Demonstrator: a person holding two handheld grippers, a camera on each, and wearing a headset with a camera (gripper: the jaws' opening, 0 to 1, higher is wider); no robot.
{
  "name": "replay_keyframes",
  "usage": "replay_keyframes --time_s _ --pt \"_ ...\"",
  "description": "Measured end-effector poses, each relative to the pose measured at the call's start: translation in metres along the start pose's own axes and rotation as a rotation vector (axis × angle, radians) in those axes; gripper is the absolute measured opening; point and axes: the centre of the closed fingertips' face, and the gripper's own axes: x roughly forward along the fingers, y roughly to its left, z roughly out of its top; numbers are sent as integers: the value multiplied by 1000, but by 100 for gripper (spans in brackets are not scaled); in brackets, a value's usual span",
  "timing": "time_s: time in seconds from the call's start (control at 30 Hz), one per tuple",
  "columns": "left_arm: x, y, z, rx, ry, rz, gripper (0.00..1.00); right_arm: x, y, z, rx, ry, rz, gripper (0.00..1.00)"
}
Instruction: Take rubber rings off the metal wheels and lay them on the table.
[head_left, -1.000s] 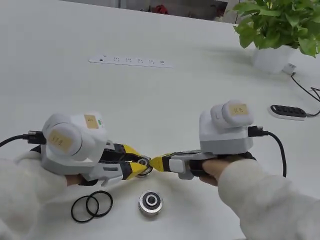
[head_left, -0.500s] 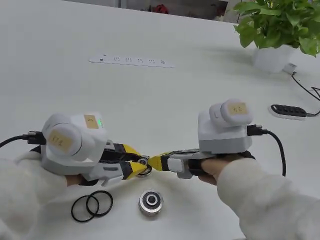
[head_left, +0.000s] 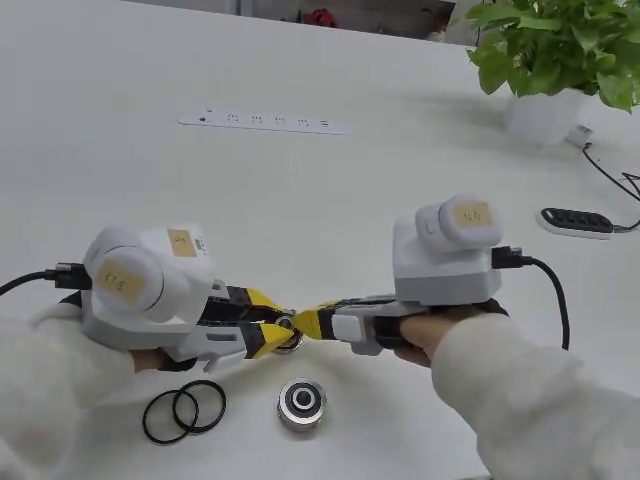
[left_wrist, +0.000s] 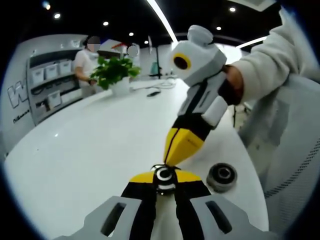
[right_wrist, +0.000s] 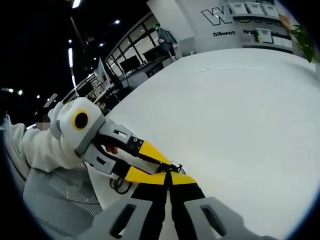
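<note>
- Head view: two rubber rings (head_left: 183, 410) lie overlapping on the table (head_left: 300, 200), so part of the job looks done. A second wheel (head_left: 301, 405) stands near them on the table; I cannot tell whether it carries a ring. The left claw (head_left: 274, 333) is clenched on the held wheel (head_left: 289, 335), low over the table. The right claw (head_left: 306, 323) meets it tip to tip from the opposite side, and both hands are low and roughly level.
- Left gripper view: the held wheel (left_wrist: 164, 175) sits between the left claw's yellow tips with its face to the camera. The right claw (left_wrist: 170, 156) comes onto its upper rim with its jaws pressed together.
- Right gripper view: the right claw (right_wrist: 168, 178) is closed at the wheel's edge. A thin dark loop shows at its tips, probably a ring, though I cannot be sure. That ring is left to pull off and lay down.
</note>
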Motion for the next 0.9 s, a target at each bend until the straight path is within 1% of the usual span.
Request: replay_keyframes --time_s 0.1,0.13,0.17,0.23,0.33,0.47,0.57,0.77,0.83,0.9 --pt "0 0 0 0 0 0 14 1 2 1 -14 -1 4 0" --pt "0 0 0 0 0 0 14 1 7 3 -9 -8 31 0" --pt "0 0 0 0 0 0 14 1 8 5 -3 -19 29 0" --pt "0 0 0 0 0 1 14 2 6 5 -24 -13 11 0" --pt "0 1 0 -1 2 3 14 2 3 2 -11 -3 4 0" --pt "1 1 0 -8 3 9 14 1 0 3 -3 -5 -6 0" --pt "1 2 0 -52 -3 8 14 1 -1 2 -1 -4 -13 0" --pt "0 2 -1 -43 13 10 15 0 -7 0 15 5 -31 0" --pt "-1 5 0 -42 17 19 19 0 -8 0 20 3 -32 0" --pt "-3 2 1 -37 25 4 21 -1 -7 1 25 1 -32 0"
